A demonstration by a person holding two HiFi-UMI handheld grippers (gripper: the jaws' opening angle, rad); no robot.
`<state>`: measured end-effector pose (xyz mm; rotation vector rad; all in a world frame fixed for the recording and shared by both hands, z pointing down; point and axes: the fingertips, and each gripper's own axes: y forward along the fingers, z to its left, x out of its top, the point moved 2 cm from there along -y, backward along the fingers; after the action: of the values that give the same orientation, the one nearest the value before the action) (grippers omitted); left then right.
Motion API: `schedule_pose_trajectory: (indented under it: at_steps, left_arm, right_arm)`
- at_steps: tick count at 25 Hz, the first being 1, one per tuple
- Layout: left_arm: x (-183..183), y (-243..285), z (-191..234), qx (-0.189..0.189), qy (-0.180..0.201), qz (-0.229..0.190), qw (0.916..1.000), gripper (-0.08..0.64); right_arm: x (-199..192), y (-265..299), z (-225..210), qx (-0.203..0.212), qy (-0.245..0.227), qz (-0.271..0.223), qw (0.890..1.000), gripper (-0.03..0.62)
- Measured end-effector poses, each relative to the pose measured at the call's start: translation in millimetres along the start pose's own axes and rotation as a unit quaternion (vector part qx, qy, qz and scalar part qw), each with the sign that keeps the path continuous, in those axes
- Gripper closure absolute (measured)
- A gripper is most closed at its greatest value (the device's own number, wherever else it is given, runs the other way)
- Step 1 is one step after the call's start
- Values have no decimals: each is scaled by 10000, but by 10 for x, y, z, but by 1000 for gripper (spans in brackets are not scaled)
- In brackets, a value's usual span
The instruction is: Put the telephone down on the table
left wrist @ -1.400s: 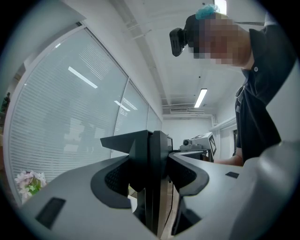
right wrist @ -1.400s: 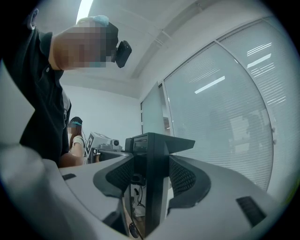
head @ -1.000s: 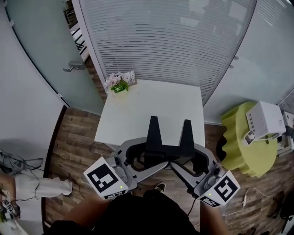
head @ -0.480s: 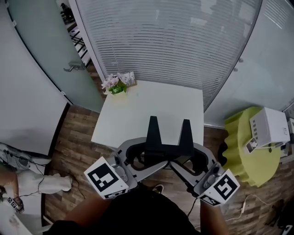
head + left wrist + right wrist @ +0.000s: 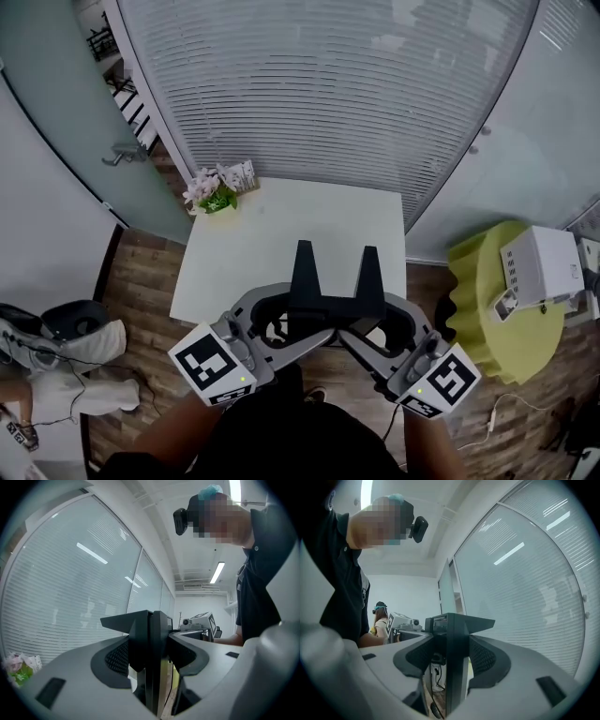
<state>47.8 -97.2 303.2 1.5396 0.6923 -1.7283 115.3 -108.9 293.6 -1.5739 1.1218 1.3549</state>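
**White bench bare, both tongs empty, telephone yet to be found**

Ribbed blinds [image 5: 328, 94] behind glass fill the background, with wood-plank floor [image 5: 141, 281] below and a square, matte white bench [image 5: 281, 234] straight ahead. On it are only a small pot of pink flowers [image 5: 211, 192] and a little card [image 5: 242, 173], both at the far left corner.

The left tongs [image 5: 302, 251] and right tongs [image 5: 370, 255] hover side by side over the near edge. Each pair of black wedge jaws is pressed together with nothing between them.

No telephone shows on the bench or in either grip. Off to the right, on a wavy yellow-green stool [image 5: 473, 309], sits a white boxy device [image 5: 542, 262] with a row of dark spots. That could be it, but I can't tell from here.

If it is, expect hard, smooth plastic that is stiff, fairly light and a bit slippery against the jaws. A handset or cord might shift. The best bet is to pinch the body across its straight sides, low and near the middle, keep it level and set it flat on the bench.
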Motion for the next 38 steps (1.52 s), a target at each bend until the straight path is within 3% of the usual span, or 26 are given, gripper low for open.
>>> schedule_pose_trajectory:
  at_steps: [10, 18, 25, 28, 38]
  left_arm:
    - [-78, 176, 1096, -220, -304, 172, 9991, 317]
    - [-311, 310, 1674, -415, -461, 442, 9971, 316]
    - [-659, 547, 2024, -270, -913, 680, 9931, 318]
    - [-848, 687, 2173, -183, -1121, 754, 9907, 318]
    - [-1529, 1125, 2551, -83, -1946, 1130, 9743, 318]
  right_arm:
    - [-155, 790, -729, -313, 270, 252, 9988, 347]
    - [-448, 1150, -1153, -457, 525, 450, 9966, 347]
    - [-722, 1329, -1553, -289, 1010, 564, 9929, 347]
    - [-965, 1335, -1787, -252, 1105, 837, 9900, 347]
    - [-1638, 1356, -2388, -192, 1840, 1275, 9744, 347]
